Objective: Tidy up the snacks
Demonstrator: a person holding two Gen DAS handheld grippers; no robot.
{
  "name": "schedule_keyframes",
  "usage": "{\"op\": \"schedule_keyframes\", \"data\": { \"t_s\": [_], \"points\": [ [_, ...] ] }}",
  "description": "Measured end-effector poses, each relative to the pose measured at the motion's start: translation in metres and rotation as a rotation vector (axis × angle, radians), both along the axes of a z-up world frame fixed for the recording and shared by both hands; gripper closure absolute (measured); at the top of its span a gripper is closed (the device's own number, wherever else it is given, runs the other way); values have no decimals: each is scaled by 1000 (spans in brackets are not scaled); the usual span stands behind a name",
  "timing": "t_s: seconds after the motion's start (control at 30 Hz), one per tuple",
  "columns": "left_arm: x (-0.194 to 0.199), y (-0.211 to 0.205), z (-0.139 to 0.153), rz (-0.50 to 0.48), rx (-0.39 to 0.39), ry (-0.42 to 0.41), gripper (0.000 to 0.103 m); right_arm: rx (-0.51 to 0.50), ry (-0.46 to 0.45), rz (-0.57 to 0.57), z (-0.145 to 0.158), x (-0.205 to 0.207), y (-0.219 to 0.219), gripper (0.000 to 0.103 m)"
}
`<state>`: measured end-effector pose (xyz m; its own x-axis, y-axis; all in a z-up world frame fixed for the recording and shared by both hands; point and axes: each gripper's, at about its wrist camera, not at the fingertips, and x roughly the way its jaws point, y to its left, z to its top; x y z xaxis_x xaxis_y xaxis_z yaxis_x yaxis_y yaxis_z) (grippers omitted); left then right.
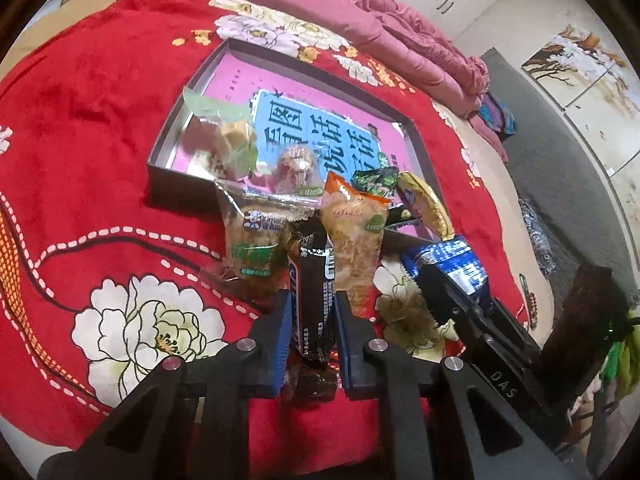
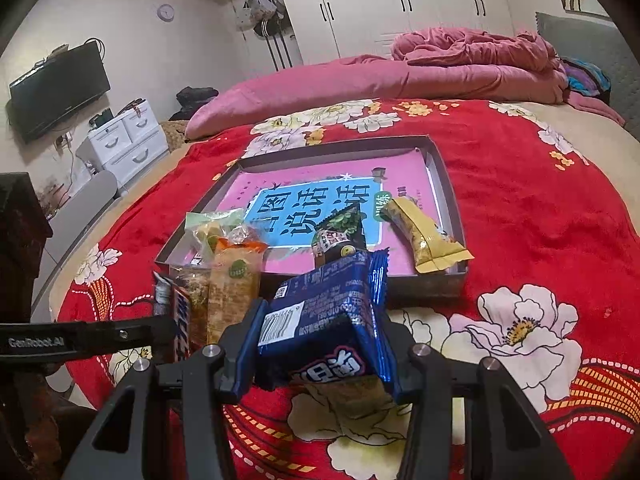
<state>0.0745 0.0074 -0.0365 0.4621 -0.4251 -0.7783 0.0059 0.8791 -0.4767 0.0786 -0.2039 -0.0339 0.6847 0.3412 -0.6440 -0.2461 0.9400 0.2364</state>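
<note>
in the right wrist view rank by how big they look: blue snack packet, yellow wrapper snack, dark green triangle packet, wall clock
1. blue snack packet, though it sits nearest the camera in the right gripper
2. yellow wrapper snack
3. dark green triangle packet, close to the yellow one
4. wall clock, far off

My right gripper [image 2: 320,344] clamped a blue snack packet [image 2: 328,320] above the red floral blanket [image 2: 540,208], just before the near edge of the shallow box [image 2: 448,184], where a yellow packet [image 2: 424,236] lay in its near right corner.
</note>
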Motion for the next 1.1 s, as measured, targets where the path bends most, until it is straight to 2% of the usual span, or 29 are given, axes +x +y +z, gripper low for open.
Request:
{"op": "schedule_keyframes", "data": {
  "t_s": [0.27, 0.4, 0.53, 0.67, 0.8, 1.1],
  "points": [
    [8, 3, -29, 23, -24, 117, 83, 0, 10, 2, -2, 1, 2, 53],
    [10, 4, -35, 33, -45, 131, 80, 0, 12, 4, -3, 3, 3, 53],
    [11, -1, -33, 23, -25, 112, 82, 1, 7, 4, -3, 3, 4, 53],
    [7, -5, -18, 6, 4, 56, 86, 0, -10, 3, 0, 1, 4, 53],
    [4, -1, -3, 11, 2, -3, 86, 8, -21, 3, 3, 0, 3, 53],
    [4, 8, 14, 43, 4, -51, 86, 8, -58, 1, 10, -2, 3, 53]
  ]
}}
